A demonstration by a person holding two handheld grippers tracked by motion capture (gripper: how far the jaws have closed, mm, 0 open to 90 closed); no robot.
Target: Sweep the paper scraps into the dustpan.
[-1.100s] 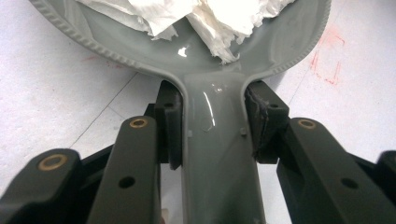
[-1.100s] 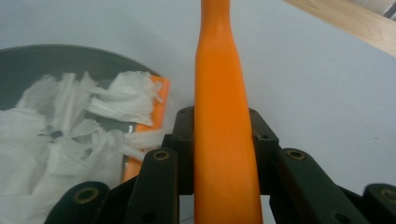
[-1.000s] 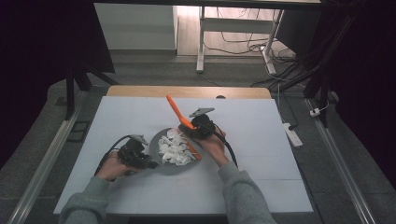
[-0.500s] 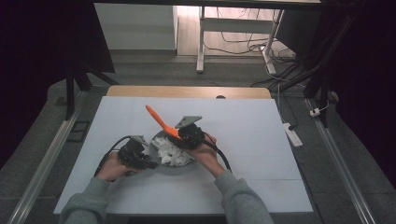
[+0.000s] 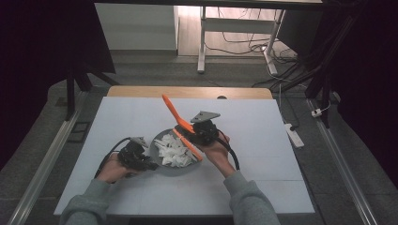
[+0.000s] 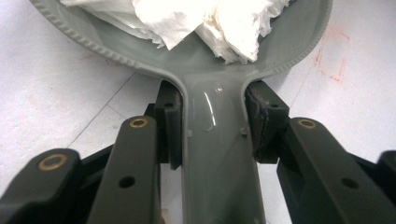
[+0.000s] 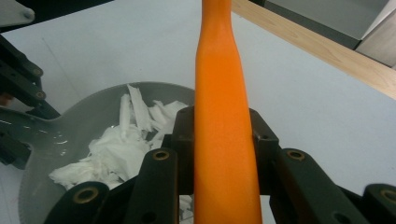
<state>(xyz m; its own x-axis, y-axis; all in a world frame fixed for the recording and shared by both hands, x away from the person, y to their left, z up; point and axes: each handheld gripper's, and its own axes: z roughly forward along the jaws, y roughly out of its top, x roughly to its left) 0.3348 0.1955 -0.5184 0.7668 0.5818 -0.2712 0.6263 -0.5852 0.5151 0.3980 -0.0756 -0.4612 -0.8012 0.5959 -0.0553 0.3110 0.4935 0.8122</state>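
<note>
A grey plastic pan [image 5: 174,165] with a flat handle sits near the middle of the white tabletop [image 5: 263,140]. White torn paper bits [image 5: 174,151] lie in a heap inside it. The left gripper [image 6: 212,126] has its fingers [image 6: 169,123] shut tight on the pan handle, one on each side. The right gripper [image 7: 224,140] squeezes a long orange plastic spatula [image 5: 180,125], and its tip points up and far. The stirring looks partly done. The spatula must come down into the paper to go on.
</note>
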